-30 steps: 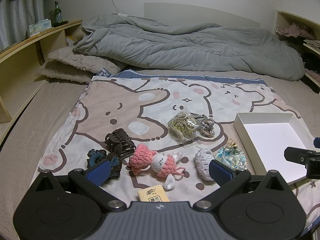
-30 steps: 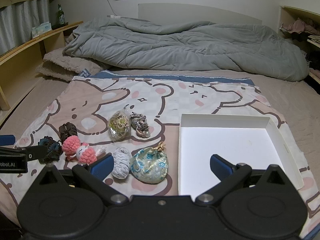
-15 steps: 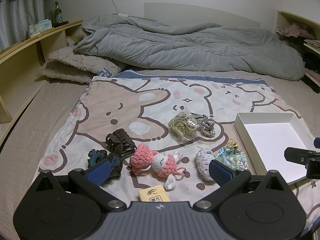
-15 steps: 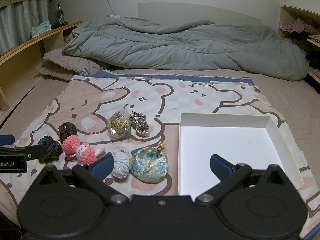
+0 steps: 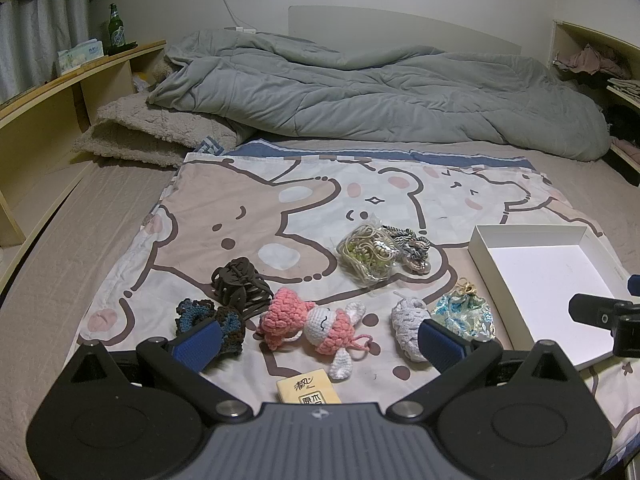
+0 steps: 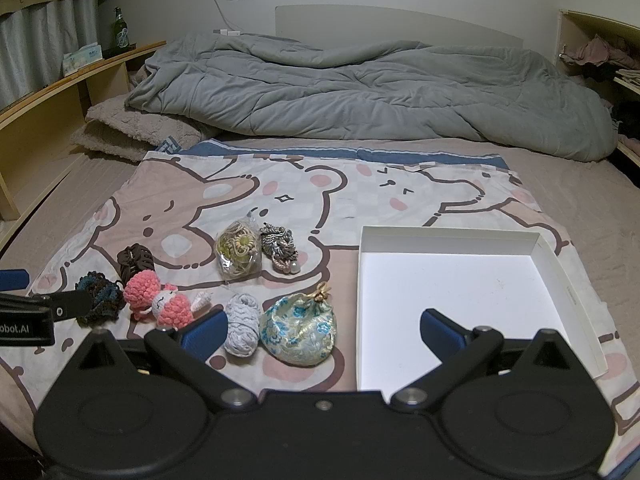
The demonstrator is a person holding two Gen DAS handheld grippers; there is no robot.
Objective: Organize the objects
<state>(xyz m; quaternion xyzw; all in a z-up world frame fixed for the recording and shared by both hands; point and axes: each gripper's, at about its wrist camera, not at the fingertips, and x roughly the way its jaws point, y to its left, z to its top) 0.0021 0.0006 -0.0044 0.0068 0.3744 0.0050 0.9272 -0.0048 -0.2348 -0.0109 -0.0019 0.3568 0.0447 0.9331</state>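
Note:
Small items lie on a cartoon bear sheet point(image 5: 280, 208): a pink crochet doll point(image 5: 310, 322) point(image 6: 160, 300), a brown hair claw point(image 5: 238, 284), a dark blue scrunchie point(image 5: 208, 316), a grey-white scrunchie point(image 6: 241, 318), a floral pouch point(image 6: 298, 330), a bag of cords point(image 6: 238, 250), a braided cord point(image 6: 280, 246) and a tissue pack point(image 5: 308, 390). An empty white box point(image 6: 452, 296) sits at right. My left gripper point(image 5: 318, 340) is open, low over the doll. My right gripper point(image 6: 322, 330) is open, spanning the pouch and the box's near left edge.
A rumpled grey duvet point(image 5: 380, 92) and a beige pillow point(image 5: 152, 136) fill the far bed. Wooden shelves point(image 5: 60, 80) run along the left with a green bottle point(image 5: 116, 30). More shelves with clothes stand at the far right point(image 5: 592, 60).
Both views have shifted very slightly; the objects and both grippers' openings look unchanged.

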